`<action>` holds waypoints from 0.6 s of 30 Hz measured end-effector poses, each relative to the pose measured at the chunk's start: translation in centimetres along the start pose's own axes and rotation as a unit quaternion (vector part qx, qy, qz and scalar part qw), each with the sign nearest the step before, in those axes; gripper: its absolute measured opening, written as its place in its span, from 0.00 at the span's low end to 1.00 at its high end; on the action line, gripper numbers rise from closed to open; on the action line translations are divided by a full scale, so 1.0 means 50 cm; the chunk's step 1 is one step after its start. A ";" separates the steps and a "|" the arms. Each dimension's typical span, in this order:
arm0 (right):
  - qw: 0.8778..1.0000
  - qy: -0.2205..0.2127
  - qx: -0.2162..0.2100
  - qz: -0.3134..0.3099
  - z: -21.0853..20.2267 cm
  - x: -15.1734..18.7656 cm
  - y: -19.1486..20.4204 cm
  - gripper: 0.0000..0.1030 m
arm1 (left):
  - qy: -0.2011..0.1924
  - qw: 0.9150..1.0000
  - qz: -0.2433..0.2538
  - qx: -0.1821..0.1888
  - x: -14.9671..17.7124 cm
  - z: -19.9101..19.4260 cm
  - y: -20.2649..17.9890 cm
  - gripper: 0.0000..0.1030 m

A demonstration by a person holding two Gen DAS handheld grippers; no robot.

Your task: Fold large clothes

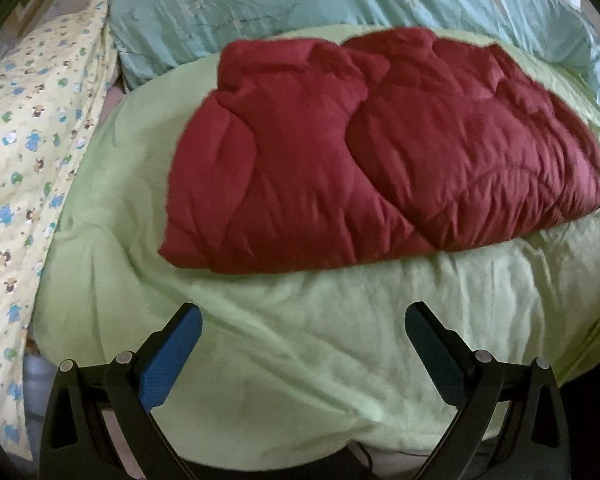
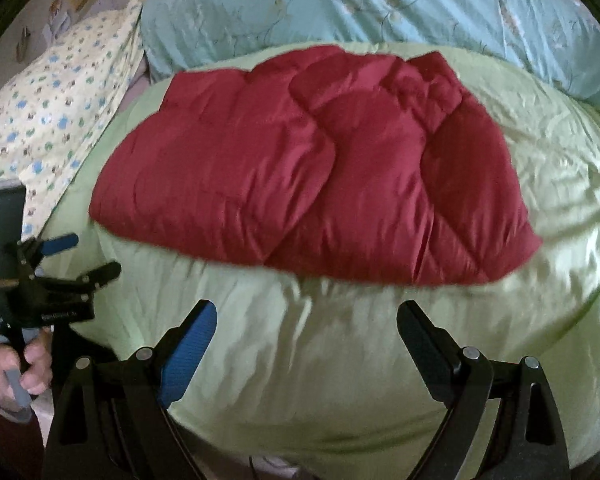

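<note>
Garment: I counted one red padded coat (image 1: 384, 160), folded over itself, lying on the green bedcover (image 1: 300, 344) at 12 o'clock from both tools.
Surroundings: one yellow printed pillow (image 1: 32, 148) at 10 o'clock, one blue floral quilt (image 1: 340, 0) behind the coat.
Left tool (image 1: 304, 320): I saw it spread wide, holding nothing, above the bedcover.
Right tool (image 2: 306, 316): spread wide, empty.
Hand (image 2: 16, 364): gripping the left tool's handle at 9 o'clock.

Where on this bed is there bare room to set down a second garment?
Bare pale green bedsheet lies between the puffy dark red quilted jacket and both open grippers, left and right, and right of the jacket. Crowded: teal floral duvet behind, yellow printed pillow at left.
</note>
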State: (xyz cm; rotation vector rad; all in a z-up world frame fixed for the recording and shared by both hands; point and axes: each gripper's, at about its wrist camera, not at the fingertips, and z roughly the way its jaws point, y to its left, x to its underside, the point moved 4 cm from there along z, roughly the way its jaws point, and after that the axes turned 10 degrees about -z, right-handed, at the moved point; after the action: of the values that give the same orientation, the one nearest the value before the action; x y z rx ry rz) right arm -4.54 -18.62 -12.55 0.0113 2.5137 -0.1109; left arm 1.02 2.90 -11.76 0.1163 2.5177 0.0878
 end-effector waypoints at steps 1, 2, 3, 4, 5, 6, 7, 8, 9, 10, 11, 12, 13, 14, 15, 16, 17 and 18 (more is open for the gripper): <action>1.000 0.000 0.000 0.001 -0.007 0.001 0.005 0.90 | -0.005 1.000 -0.005 0.002 -0.007 -0.016 0.004 0.99; 1.000 -0.002 0.001 0.002 -0.021 0.000 0.009 0.90 | -0.009 1.000 -0.009 0.002 -0.008 -0.026 0.006 0.99; 1.000 -0.005 0.001 0.004 -0.032 -0.003 0.012 0.90 | -0.016 1.000 -0.013 0.004 -0.018 -0.047 0.007 1.00; 1.000 -0.005 0.003 0.007 -0.042 -0.007 0.015 0.90 | -0.021 1.000 -0.014 0.005 -0.024 -0.063 0.007 1.00; 1.000 -0.005 0.005 0.010 -0.054 -0.014 0.019 0.90 | -0.026 1.000 -0.013 0.005 -0.028 -0.078 0.005 1.00; 1.000 -0.007 0.004 0.012 -0.067 -0.021 0.024 0.90 | -0.031 0.999 -0.011 0.006 -0.030 -0.094 0.001 1.00; 1.000 -0.011 0.001 0.010 -0.079 -0.029 0.030 0.90 | -0.035 0.999 -0.006 0.008 -0.029 -0.109 0.000 1.00; 1.000 -0.016 -0.001 0.004 -0.089 -0.036 0.036 0.90 | -0.038 0.999 -0.004 0.010 -0.027 -0.118 -0.004 1.00; 1.000 -0.021 0.000 -0.002 -0.096 -0.043 0.041 0.92 | -0.040 0.999 -0.001 0.012 -0.028 -0.129 -0.008 1.00; 1.000 -0.024 0.006 -0.009 -0.101 -0.048 0.046 0.93 | -0.041 0.999 0.001 0.013 -0.024 -0.135 -0.011 1.00; 1.000 -0.025 0.010 -0.014 -0.102 -0.051 0.049 0.95 | -0.041 0.999 0.001 0.013 -0.020 -0.136 -0.012 1.00; 0.999 -0.024 0.013 -0.018 -0.100 -0.054 0.053 0.95 | -0.038 0.999 0.000 0.013 -0.018 -0.135 -0.012 1.00; 1.000 -0.022 0.011 -0.019 -0.094 -0.056 0.054 0.95 | -0.032 0.999 -0.005 0.015 -0.016 -0.131 -0.013 1.00; 1.000 -0.020 0.010 -0.018 -0.087 -0.057 0.053 0.95 | -0.026 0.999 -0.010 0.016 -0.014 -0.125 -0.014 1.00; 1.000 -0.016 0.010 -0.014 -0.077 -0.056 0.051 0.95 | -0.020 1.000 -0.014 0.018 -0.014 -0.117 -0.013 1.00; 1.000 -0.012 0.010 -0.010 -0.068 -0.055 0.049 0.95 | -0.015 1.000 -0.017 0.020 -0.022 -0.103 -0.006 1.00; 1.000 -0.010 0.009 -0.005 -0.059 -0.055 0.046 0.95 | -0.010 1.000 -0.021 0.019 -0.023 -0.093 -0.005 1.00; 1.000 -0.009 0.010 -0.001 -0.055 -0.054 0.045 0.95 | -0.005 1.000 -0.024 0.018 -0.025 -0.083 -0.003 1.00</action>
State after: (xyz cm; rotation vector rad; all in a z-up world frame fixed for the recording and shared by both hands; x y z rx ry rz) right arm -3.88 -16.10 -8.94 0.0168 2.4940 -0.1358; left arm -0.42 2.47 -7.69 0.0699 2.5112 0.0219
